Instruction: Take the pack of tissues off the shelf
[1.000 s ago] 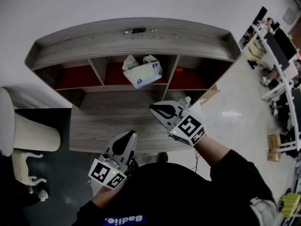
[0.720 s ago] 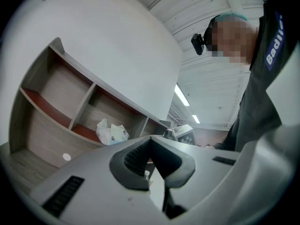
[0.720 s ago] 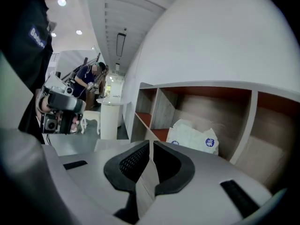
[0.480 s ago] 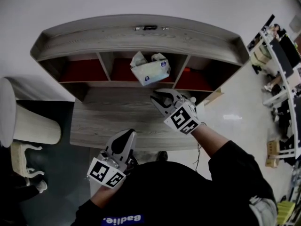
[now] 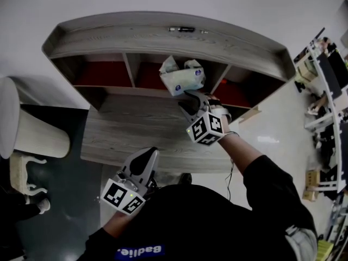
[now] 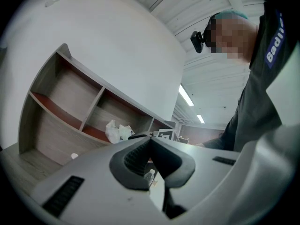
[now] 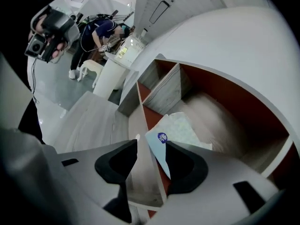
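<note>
The pack of tissues [image 5: 182,78], white with a blue mark and crumpled plastic on top, lies in the middle compartment of the grey wooden shelf [image 5: 163,37]. My right gripper [image 5: 190,98] is right in front of it and its jaws are opening. In the right gripper view the pack [image 7: 177,129] pokes its near corner between the jaws of the right gripper [image 7: 151,150], and the pads do not press on it. My left gripper [image 5: 145,157] hangs low near my body, shut and empty. In the left gripper view the pack [image 6: 116,131] shows far beyond the left gripper [image 6: 151,142].
The compartments left [image 5: 100,74] and right [image 5: 239,86] of the pack have red floors. A wooden board [image 5: 136,129] juts out below the shelf. A small dark object [image 5: 182,30] lies on the shelf top. A white cylinder [image 5: 32,140] stands at left, office desks [image 5: 326,75] at right.
My right gripper has moved forward up to the tissue pack and its jaws have gone from shut to apart. The left gripper has stayed where it was.
</note>
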